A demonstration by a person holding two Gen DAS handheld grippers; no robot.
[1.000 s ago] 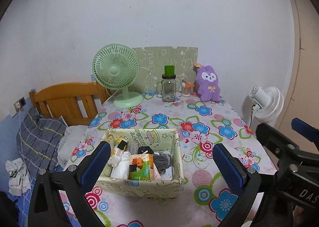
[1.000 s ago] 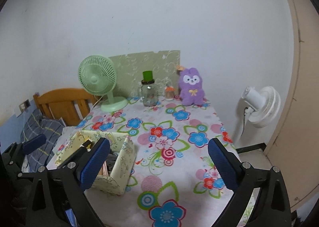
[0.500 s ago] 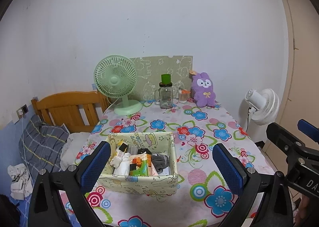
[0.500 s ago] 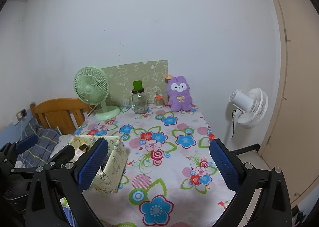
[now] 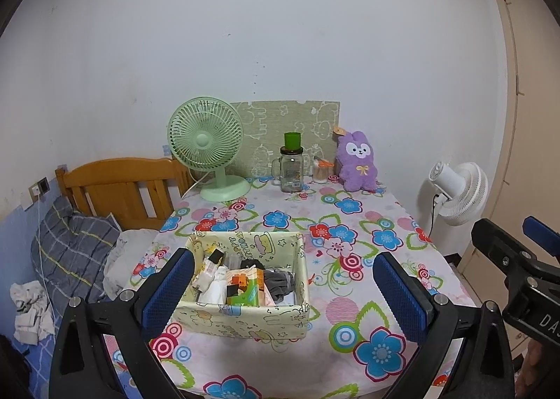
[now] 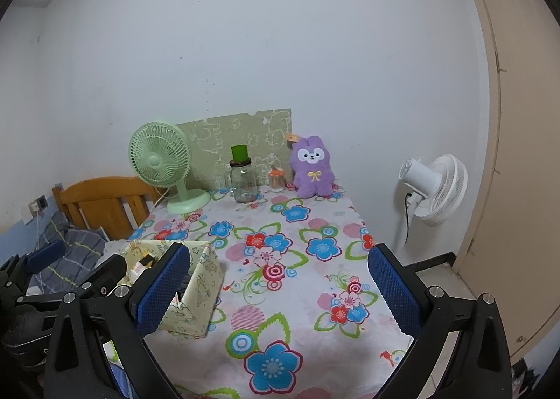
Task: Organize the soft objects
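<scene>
A pale yellow fabric box (image 5: pixel 245 315) stands near the front of the flowered table (image 5: pixel 350 224), filled with white, grey and orange soft items (image 5: pixel 245 285). In the right wrist view the same box (image 6: pixel 196 290) sits at the lower left. A purple plush rabbit (image 5: pixel 357 160) (image 6: pixel 312 166) leans at the table's back edge. My left gripper (image 5: pixel 285 290) hangs open in front of the box, holding nothing. My right gripper (image 6: pixel 278 288) is open too, over the table's front right part, and empty.
At the back stand a green desk fan (image 5: pixel 206 146), a glass jar with a green lid (image 5: pixel 292 167) and a small cup (image 5: pixel 321 171). A wooden headboard (image 5: pixel 119 185) and bedding (image 5: pixel 73 252) lie left. A white fan (image 5: pixel 458 192) stands right of the table.
Both grippers have pulled back and up from the table, so the box and the table look smaller and farther. Both stay open and empty.
</scene>
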